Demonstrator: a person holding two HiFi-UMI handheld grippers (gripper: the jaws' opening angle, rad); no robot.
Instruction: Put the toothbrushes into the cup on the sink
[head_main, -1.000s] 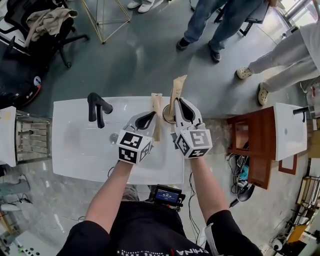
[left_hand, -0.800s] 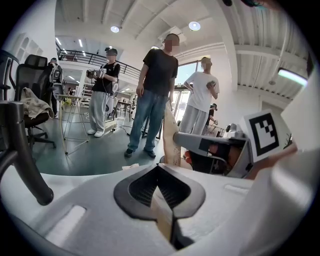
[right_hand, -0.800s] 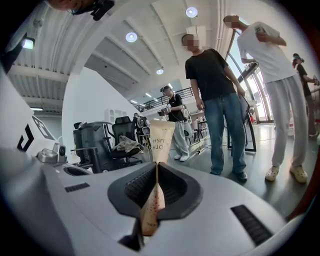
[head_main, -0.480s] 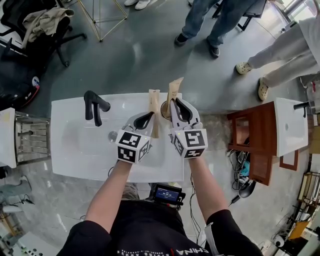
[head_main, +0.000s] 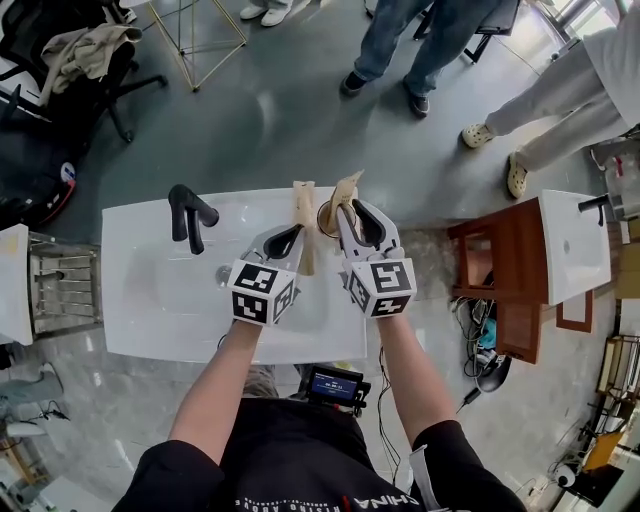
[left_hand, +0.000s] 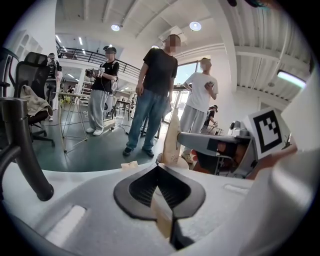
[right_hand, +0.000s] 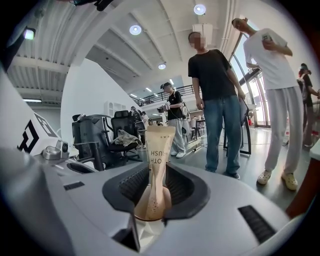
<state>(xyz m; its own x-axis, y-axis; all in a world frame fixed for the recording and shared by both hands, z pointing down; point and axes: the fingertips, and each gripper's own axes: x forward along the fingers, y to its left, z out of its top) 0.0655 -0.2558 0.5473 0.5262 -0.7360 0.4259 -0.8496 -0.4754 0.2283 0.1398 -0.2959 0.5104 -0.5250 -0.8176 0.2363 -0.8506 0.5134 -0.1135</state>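
On the white sink (head_main: 160, 300) a brown cup (head_main: 326, 218) stands at the far edge. A toothbrush in a tan paper packet (head_main: 346, 187) stands in the cup (right_hand: 150, 205). My right gripper (head_main: 357, 212) is at the cup, and its jaws have just been opening. In the right gripper view the packet (right_hand: 159, 150) rises between the jaws with a gap on each side. My left gripper (head_main: 290, 232) is just left of the cup, shut on a second paper-wrapped toothbrush (head_main: 303, 205). In the left gripper view this packet (left_hand: 162, 217) is pinched between the jaws.
A black faucet (head_main: 188, 215) stands at the sink's far left, with the drain (head_main: 222, 272) near my left gripper. Several people stand beyond the sink. A wooden cabinet (head_main: 495, 290) and another white basin (head_main: 575, 260) are to the right, a metal rack (head_main: 65, 290) to the left.
The right gripper's jaws have parted from the packet, which now stands in the cup on its own. The left gripper has kept still with its toothbrush.
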